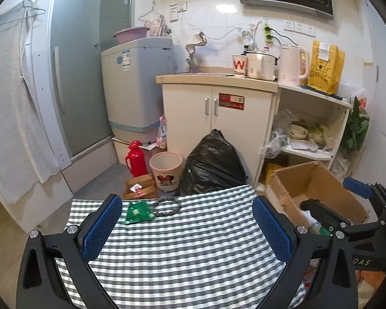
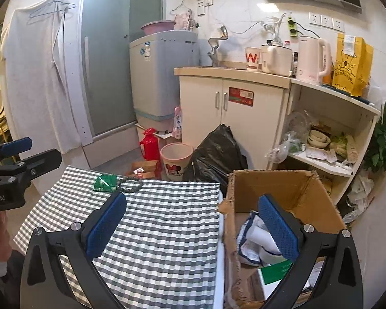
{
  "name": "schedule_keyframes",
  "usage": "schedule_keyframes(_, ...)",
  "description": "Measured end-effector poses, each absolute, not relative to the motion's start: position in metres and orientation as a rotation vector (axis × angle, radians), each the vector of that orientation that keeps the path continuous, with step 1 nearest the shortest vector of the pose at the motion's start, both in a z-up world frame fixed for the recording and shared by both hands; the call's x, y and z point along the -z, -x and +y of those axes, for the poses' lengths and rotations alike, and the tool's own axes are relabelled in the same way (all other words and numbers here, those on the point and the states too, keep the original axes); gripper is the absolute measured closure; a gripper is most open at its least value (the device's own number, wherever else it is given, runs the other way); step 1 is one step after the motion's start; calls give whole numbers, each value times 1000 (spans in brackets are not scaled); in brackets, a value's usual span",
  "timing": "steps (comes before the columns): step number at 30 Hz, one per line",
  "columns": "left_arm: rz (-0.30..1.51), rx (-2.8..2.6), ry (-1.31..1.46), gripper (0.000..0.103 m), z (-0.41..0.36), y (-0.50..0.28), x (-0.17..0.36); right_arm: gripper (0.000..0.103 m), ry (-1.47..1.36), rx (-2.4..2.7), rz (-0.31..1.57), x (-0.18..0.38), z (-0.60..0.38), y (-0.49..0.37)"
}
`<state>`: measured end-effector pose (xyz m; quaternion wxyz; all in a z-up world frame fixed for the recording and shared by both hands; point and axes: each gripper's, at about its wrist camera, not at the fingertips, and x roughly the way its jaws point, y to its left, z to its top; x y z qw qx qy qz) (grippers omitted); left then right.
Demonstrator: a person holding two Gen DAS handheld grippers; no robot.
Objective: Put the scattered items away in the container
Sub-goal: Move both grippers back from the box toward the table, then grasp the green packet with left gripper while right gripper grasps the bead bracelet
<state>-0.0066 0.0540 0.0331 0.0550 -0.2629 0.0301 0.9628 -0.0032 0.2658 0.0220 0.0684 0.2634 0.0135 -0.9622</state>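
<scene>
A green packet [image 1: 139,212] and a dark beaded bracelet [image 1: 166,206] lay touching each other at the far edge of the checked worktop [image 1: 182,252], the bracelet just to the right of the packet. They looked like the last loose items still to be tidied. The cardboard box [image 2: 283,188] stood just beside the worktop's right edge, its flaps open, probably set there so items could be dropped straight in. It already held white paper or cloth things and a green-and-white pack [image 2: 274,271].

The left tool [image 1: 186,221] hovered over the near part of the worktop, its blue pads spread wide and holding nothing, aimed toward the packet and bracelet. That suited a reach forward for one of them. The right tool [image 2: 194,222] was also spread and empty, straddling the box's near left wall with one pad over the worktop and the other over the box's contents, a pose that fitted a drop-off.

Beyond the worktop, on the floor, stood a black rubbish bag [image 1: 213,164] and a pink bin [image 1: 166,171].
</scene>
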Motion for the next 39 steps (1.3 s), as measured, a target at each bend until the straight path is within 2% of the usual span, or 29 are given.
schedule_keyframes(11, 39, -2952, 862, 0, 9, 21, -13, 0, -831, 2859, 103, -10, 232, 28)
schedule_keyframes(18, -71, -2934, 1028, 0, -29, 50, 25, 0, -900, 2811, 149, 18, 205, 58)
schedule_keyframes(21, -114, -2901, 1095, 0, -38, 65, 37, 0, -901, 2798, 225, 29, 193, 67)
schedule_keyframes(39, -113, -2848, 1332, 0, -70, 161, 106, 0, -1012, 2668, 309, 96, 142, 143)
